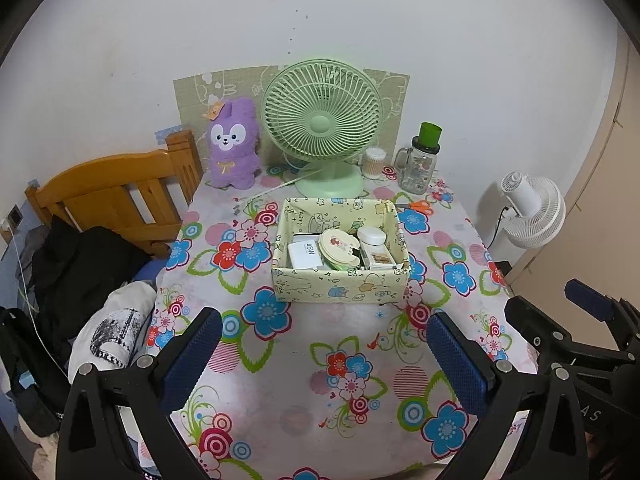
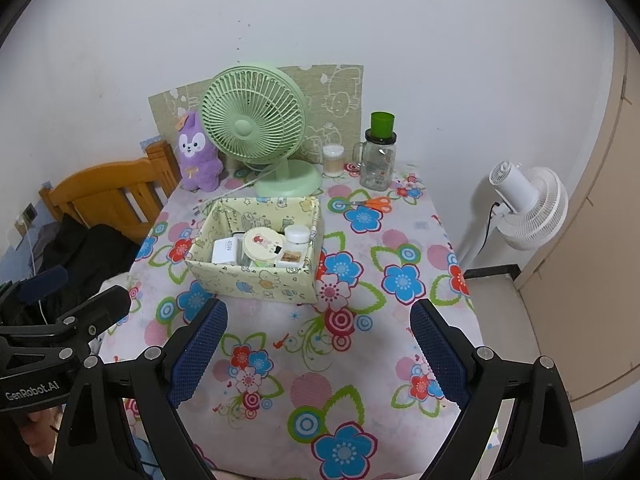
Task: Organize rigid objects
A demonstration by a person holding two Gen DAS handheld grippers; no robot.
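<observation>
Here, rectangular patterned box [image 1: 340, 286] holds round tin [image 1: 339, 247], 2 white jars.

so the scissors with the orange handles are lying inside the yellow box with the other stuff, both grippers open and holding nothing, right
Not quite. The scissors lie on the tablecloth outside the yellow box, beyond its far right corner, toward the glass jar; the right wrist view shows this clearly. The rest holds: the left gripper and right gripper are both open and holding nothing.
</observation>
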